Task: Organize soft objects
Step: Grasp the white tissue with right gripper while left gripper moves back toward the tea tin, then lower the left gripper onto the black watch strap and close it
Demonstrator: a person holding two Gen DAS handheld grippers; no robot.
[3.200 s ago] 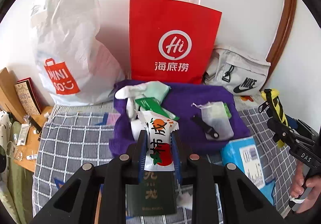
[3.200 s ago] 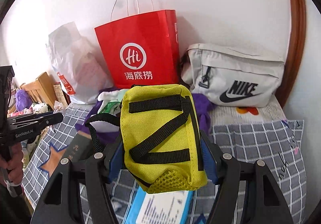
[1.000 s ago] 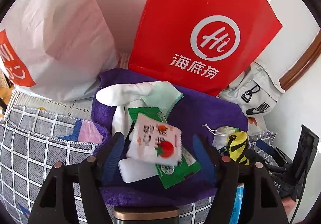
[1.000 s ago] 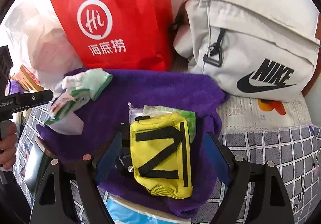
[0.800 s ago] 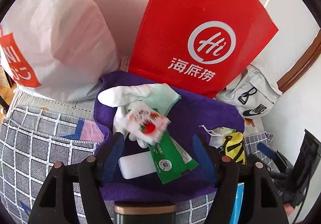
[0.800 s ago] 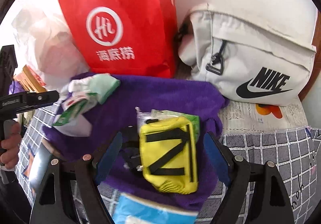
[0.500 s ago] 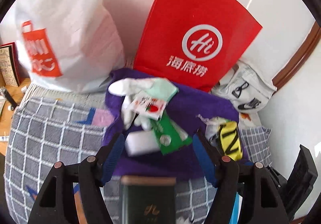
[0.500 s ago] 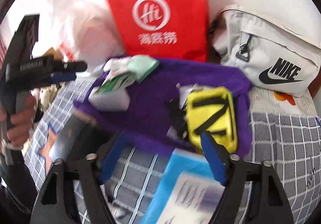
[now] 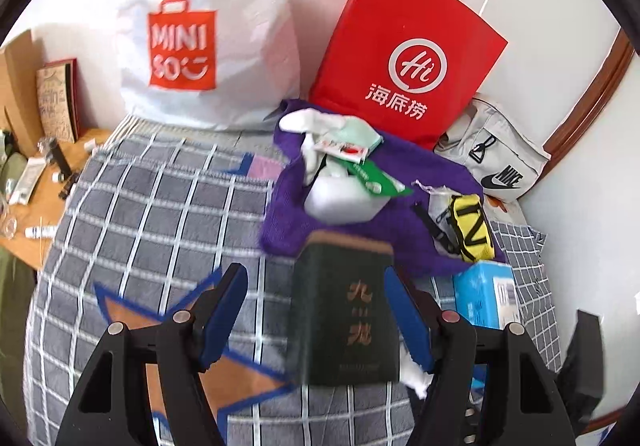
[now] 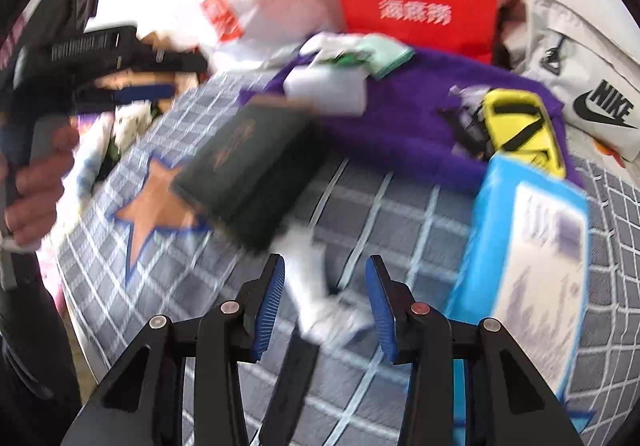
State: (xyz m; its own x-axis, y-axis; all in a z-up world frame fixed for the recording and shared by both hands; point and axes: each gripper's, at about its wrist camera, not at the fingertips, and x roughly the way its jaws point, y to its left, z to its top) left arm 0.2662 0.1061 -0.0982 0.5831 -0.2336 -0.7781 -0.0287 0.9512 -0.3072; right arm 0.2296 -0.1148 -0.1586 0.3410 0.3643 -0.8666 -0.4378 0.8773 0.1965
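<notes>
Purple towel (image 9: 384, 246) at the bed's wall edge already carries the soft items — yellow pouch (image 9: 470, 224), packets, socks. Remaining on the checked blanket (image 9: 160, 214): dark green box (image 9: 348, 310), blue pack (image 9: 486, 298), white scrap (image 10: 320, 302). Left hand-held gripper (image 9: 316, 318) and right hand-held gripper (image 10: 324, 302) both gape wide, empty — open blanket lies toward the left edge.

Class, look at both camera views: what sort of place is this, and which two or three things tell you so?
Probably a bedroom at home. A grey checked blanket is spread like bedding, shopping bags such as the red paper bag lean against a plain white wall, and a cluttered wooden side table stands beside it.
</notes>
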